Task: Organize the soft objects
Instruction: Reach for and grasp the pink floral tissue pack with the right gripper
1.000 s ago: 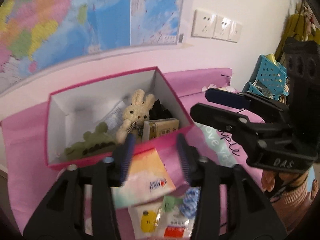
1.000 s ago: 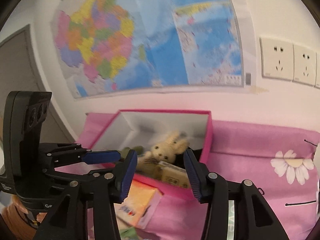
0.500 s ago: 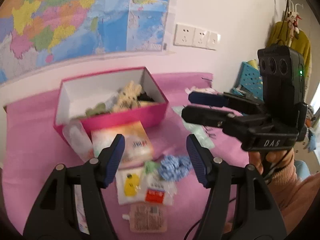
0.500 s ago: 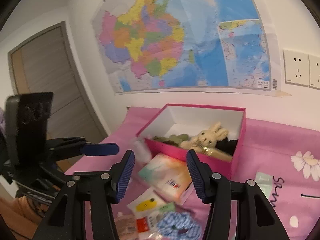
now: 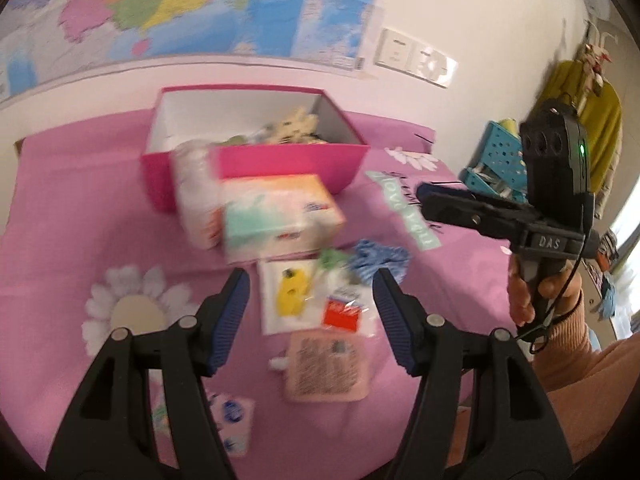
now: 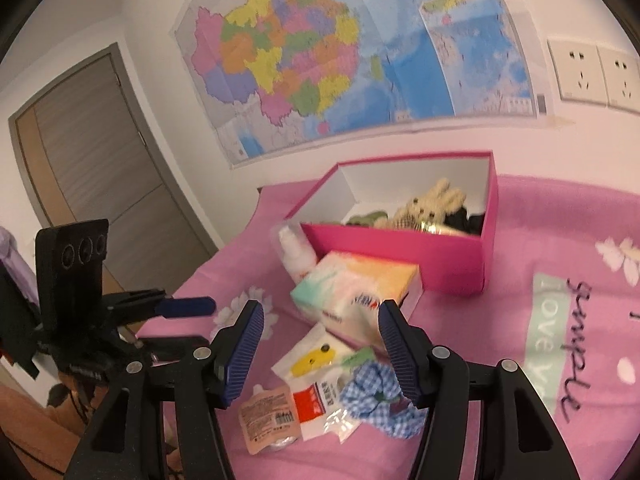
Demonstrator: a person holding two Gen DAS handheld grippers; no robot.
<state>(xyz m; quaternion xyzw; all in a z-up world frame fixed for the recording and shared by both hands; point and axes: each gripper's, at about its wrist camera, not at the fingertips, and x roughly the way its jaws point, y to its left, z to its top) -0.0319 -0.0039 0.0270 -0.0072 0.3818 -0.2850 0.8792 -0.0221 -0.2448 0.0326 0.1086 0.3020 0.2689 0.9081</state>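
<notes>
White wall (image 6: 520, 136), big coloured map (image 6: 344, 56) taped across it, white sockets (image 6: 592, 74) off to its right and a grey door (image 6: 92, 184) to the left. Below all that is a pink cloth (image 6: 568, 248) printed with white daisies, covering what may be a bed or a bench, I cannot tell which. A mint strip on it reads "love you", with "simple" in black script alongside.

The pink box (image 6: 400, 248) sits open near the wall, white inside, with a cream plush bunny (image 6: 430, 204), something green and something black in it. Leaning on its front are a tissue pack (image 6: 356, 288) with red and blue lettering too blurred to read, and a white bottle (image 6: 294, 250) beside that.

Now the loose pile in front: a white packet (image 6: 316, 356) with a yellow figure, a sachet (image 6: 320, 408) with a red label and small print I can't make out, a peach pouch (image 6: 268, 416) with a block of tiny text, and a blue gingham scrunchie (image 6: 380, 392).

The right claw (image 6: 320, 344) hovers over this pile, its jaws opening, gripping nothing. The left claw (image 5: 312, 312) is over the same heap, spread, also empty. "DAS" shows on the right tool's body in the left view, where a hand (image 5: 536, 292) in a peach sleeve holds its grip. A teal basket (image 5: 494, 160) and a mustard garment (image 5: 592, 120) stand off to the right.
</notes>
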